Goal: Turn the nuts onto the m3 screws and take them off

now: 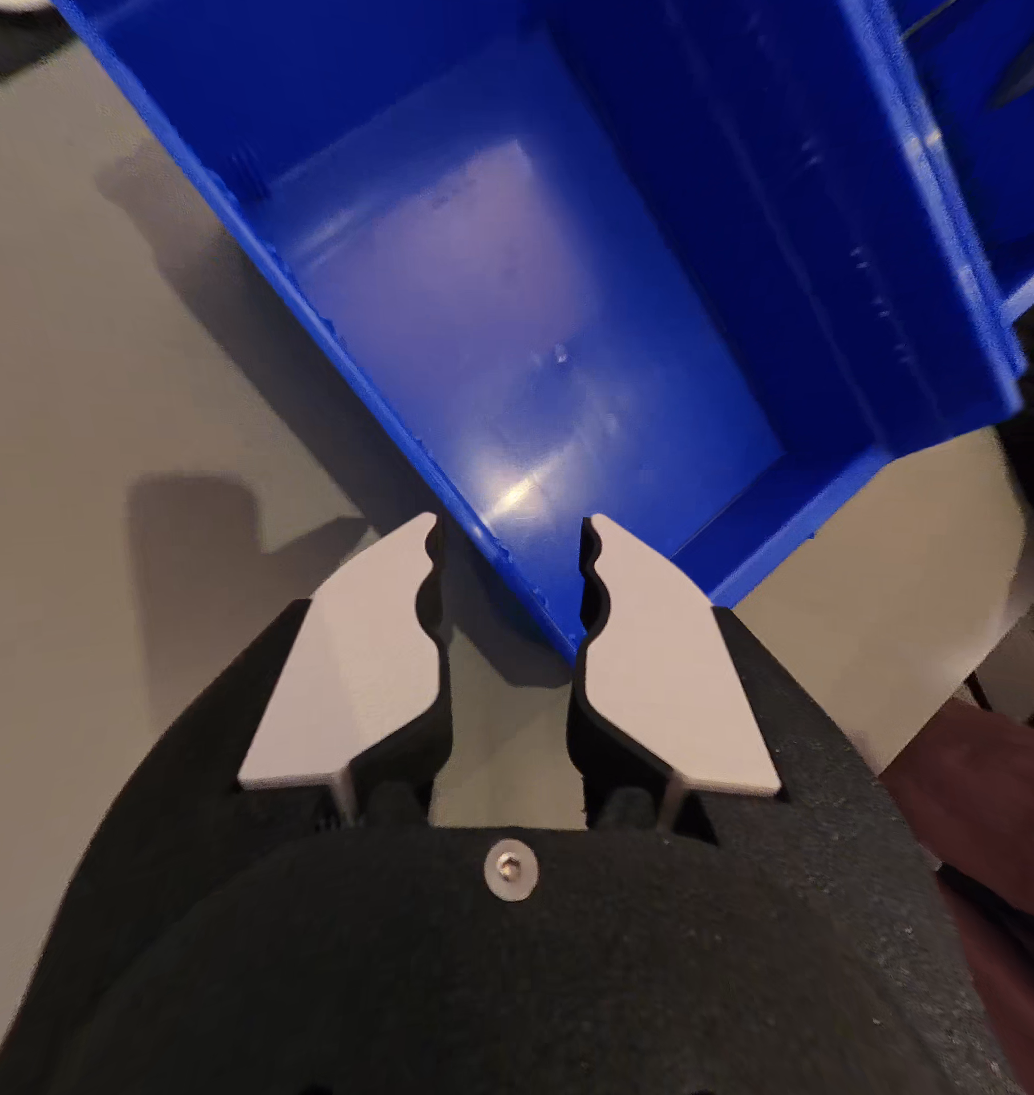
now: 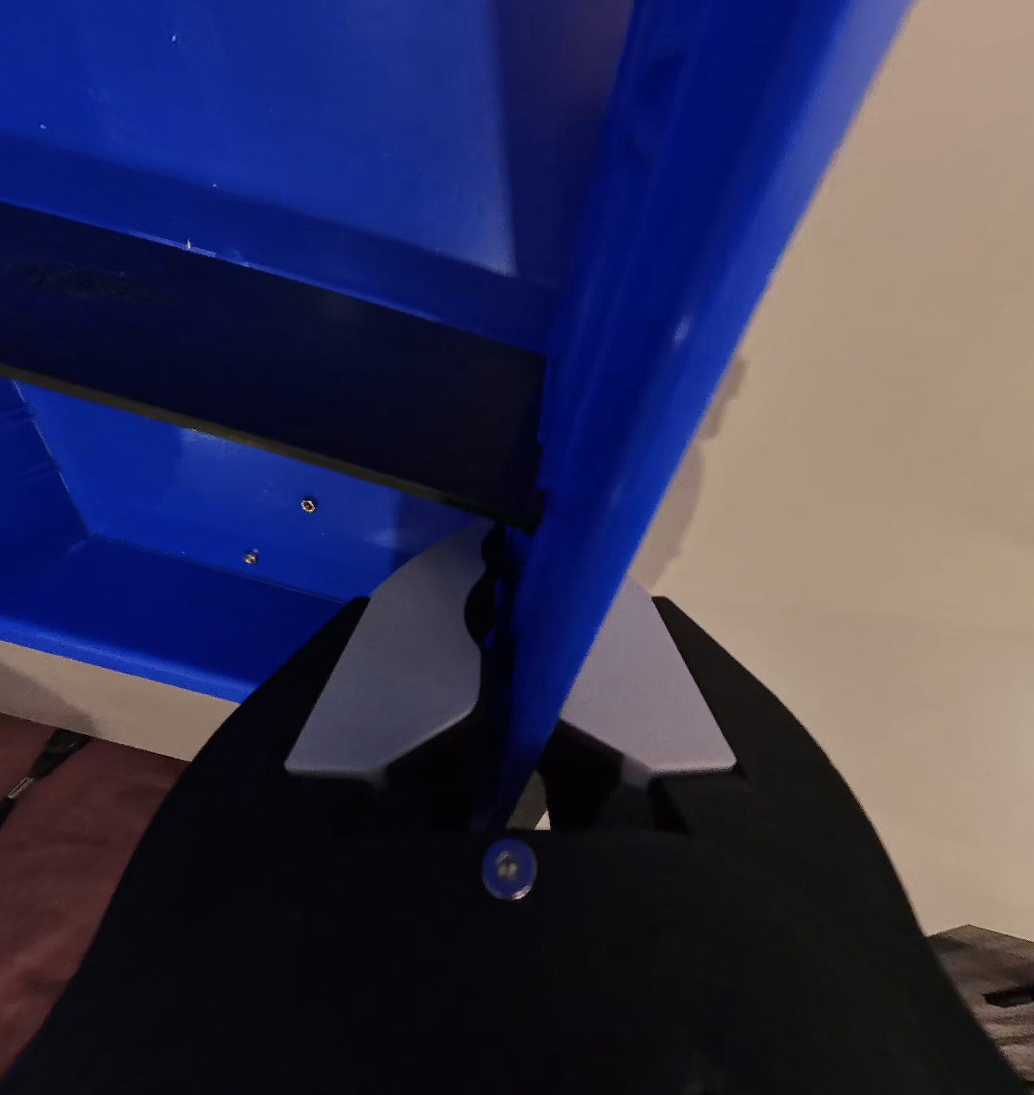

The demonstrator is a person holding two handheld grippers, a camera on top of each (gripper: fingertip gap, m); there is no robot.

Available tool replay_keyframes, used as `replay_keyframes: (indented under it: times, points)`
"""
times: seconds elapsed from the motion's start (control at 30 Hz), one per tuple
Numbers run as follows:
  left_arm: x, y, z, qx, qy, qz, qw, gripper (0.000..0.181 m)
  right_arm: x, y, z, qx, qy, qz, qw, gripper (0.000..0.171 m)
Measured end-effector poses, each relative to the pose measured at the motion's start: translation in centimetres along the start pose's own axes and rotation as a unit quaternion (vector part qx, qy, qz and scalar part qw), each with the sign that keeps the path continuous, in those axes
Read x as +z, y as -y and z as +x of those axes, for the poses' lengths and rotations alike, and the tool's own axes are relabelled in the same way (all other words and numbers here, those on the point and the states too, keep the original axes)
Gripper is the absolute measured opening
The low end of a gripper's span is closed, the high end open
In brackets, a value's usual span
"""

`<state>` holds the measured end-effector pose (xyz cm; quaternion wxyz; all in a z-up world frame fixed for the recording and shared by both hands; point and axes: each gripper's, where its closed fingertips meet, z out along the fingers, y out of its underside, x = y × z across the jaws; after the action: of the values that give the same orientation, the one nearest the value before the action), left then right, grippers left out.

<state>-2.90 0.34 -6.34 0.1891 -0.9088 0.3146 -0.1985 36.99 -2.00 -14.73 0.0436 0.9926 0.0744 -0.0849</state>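
Right gripper [image 2: 523, 622] is clamped on blue bin [image 2: 591, 415] wall; left gripper [image 1: 509, 583] is parted, empty. Tiny hard nuts [image 2: 307, 505] are best pinched across flats.

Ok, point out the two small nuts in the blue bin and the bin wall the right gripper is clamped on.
upper nut [image 2: 307, 505], right wrist view, its hexagonal face.
lower nut [image 2: 251, 557], right wrist view, its top.
bin wall [image 2: 567, 592], right wrist view, the blue side wall between the fingers.

A beige table [image 1: 117, 355] carries a blue plastic bin [image 1: 769, 237], which rests directly on it near its front edge. Bare beige surface extends to the left and right of the bin.
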Motion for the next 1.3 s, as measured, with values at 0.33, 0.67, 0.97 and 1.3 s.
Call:
replay_keyframes:
  times: [0.33,0.67,0.97,1.3]
  points:
    - [-14.7,1.2,-2.7,0.014,0.06,0.215,0.975,0.024,-0.6,-0.1,2.9,-0.044,0.003,-0.018,0.999,0.006]
    - [-24.0,-5.8,-7.9,-0.067,0.125,0.286,0.948,0.0,-4.8,-1.7,3.4,-0.048,0.027,-0.002,0.998,0.004]
    - [-25.2,-8.7,-10.2,-0.121,0.119,0.29,0.942,0.005,-15.1,3.1,-4.2,-0.097,-0.043,0.021,0.994,0.004]
    - [-25.0,-9.5,-11.6,-0.157,0.111,0.287,0.938,0.007,-15.1,10.5,-28.1,-0.299,-0.023,-0.024,0.954,0.005]
